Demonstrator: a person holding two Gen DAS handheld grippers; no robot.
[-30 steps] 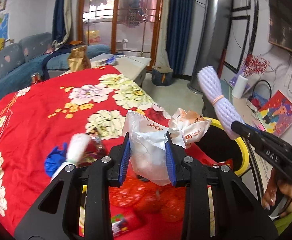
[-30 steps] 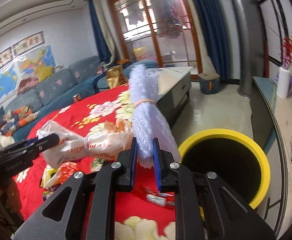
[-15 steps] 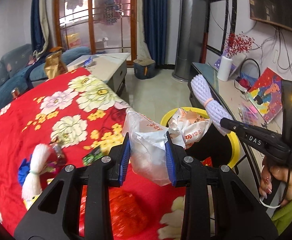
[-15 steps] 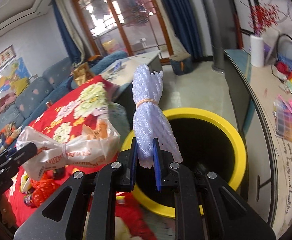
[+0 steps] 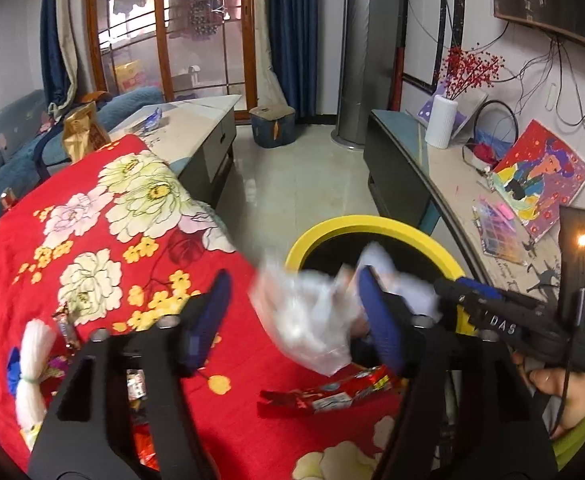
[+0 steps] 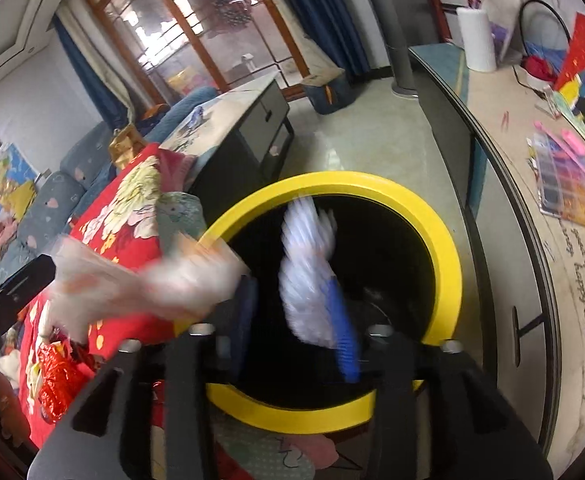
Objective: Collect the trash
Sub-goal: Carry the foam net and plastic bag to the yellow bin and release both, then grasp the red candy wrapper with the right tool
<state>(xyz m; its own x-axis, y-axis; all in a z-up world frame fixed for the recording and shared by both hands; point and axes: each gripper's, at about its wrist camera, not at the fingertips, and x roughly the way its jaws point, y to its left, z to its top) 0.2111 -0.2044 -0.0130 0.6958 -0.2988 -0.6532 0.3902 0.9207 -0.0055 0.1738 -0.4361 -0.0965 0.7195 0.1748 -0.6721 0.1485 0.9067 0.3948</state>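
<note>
Red floral cloth (image 5: 104,240) covers the near surface, wrappers scattered on it. Yellow-rimmed bin (image 6: 444,248) just beside its edge. Left gripper (image 5: 292,312): jaws just opened, blurred plastic bag (image 5: 308,320) loose between. Right gripper (image 6: 292,320): jaws just opened, foam net (image 6: 308,272) over bin mouth. Beyond: coffee table (image 5: 196,120), glazed doors (image 5: 172,28).

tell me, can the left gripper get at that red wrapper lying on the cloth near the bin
Probably yes. The red wrapper lies bare on the red cloth, just below the left gripper, whose open jaws have just let the plastic bag go; only that loose bag is near.
</note>
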